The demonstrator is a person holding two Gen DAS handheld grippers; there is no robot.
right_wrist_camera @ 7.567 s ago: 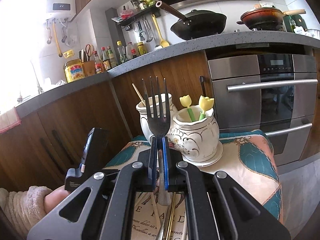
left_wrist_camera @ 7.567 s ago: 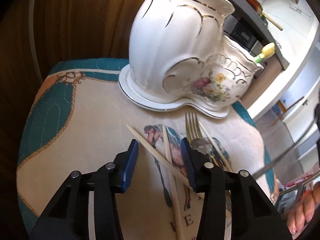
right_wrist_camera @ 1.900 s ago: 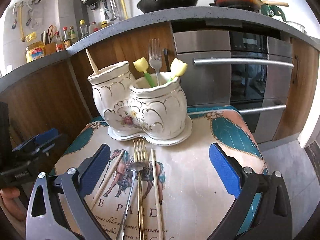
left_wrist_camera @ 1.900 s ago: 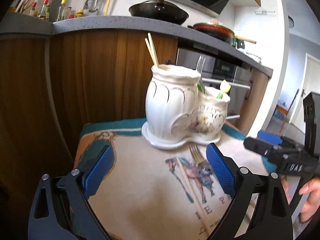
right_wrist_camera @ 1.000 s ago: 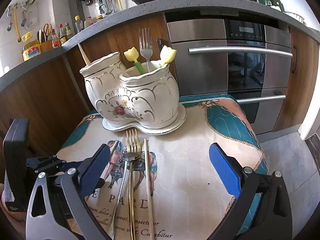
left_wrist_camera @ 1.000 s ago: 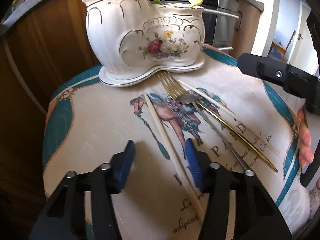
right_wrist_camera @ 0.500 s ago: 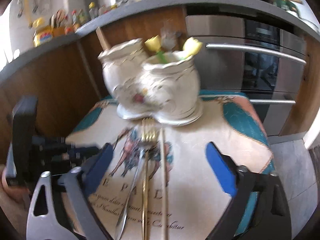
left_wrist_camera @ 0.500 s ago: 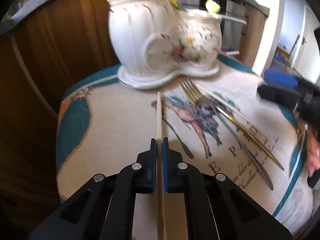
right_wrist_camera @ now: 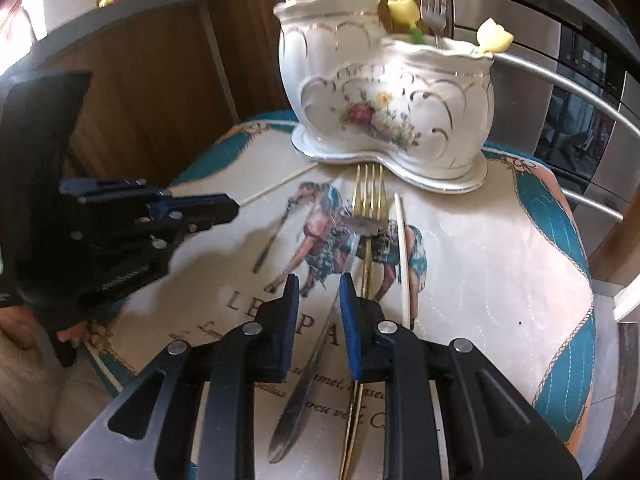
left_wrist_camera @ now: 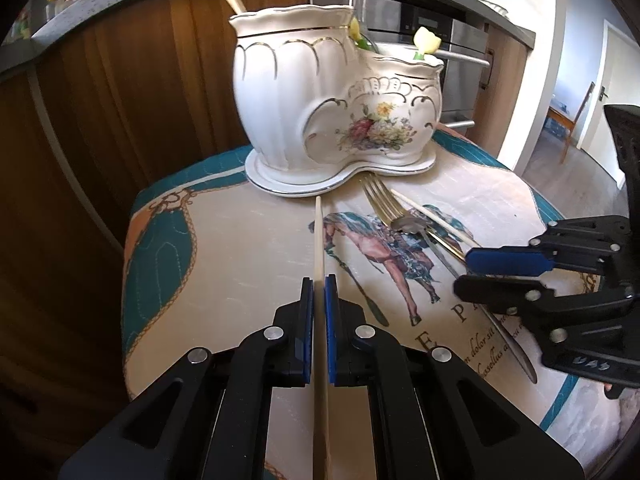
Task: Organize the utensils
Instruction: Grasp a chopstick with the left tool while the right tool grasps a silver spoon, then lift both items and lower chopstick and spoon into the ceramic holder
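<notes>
surface: printed cloth point(left_wrist_camera: 248, 264) with ceramic holder point(left_wrist_camera: 332, 112)
left gripper point(left_wrist_camera: 319, 292): clamped on a chopstick point(left_wrist_camera: 319, 240)
right gripper point(right_wrist_camera: 318, 296): just been closing, pads straddling the silver fork point(right_wrist_camera: 316, 344) handle, not touching

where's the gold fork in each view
Left wrist: the gold fork lies right of centre on the cloth, tines toward the holder, handle running under the right gripper.
Right wrist: gold fork at centre, just beyond the gripper's fingertips.
Shared landmark: white ceramic holder.

Forks point(right_wrist_camera: 370, 200) and a chopstick point(right_wrist_camera: 402, 248) lie before the holder point(right_wrist_camera: 392, 92) on the cloth point(right_wrist_camera: 500, 248).
</notes>
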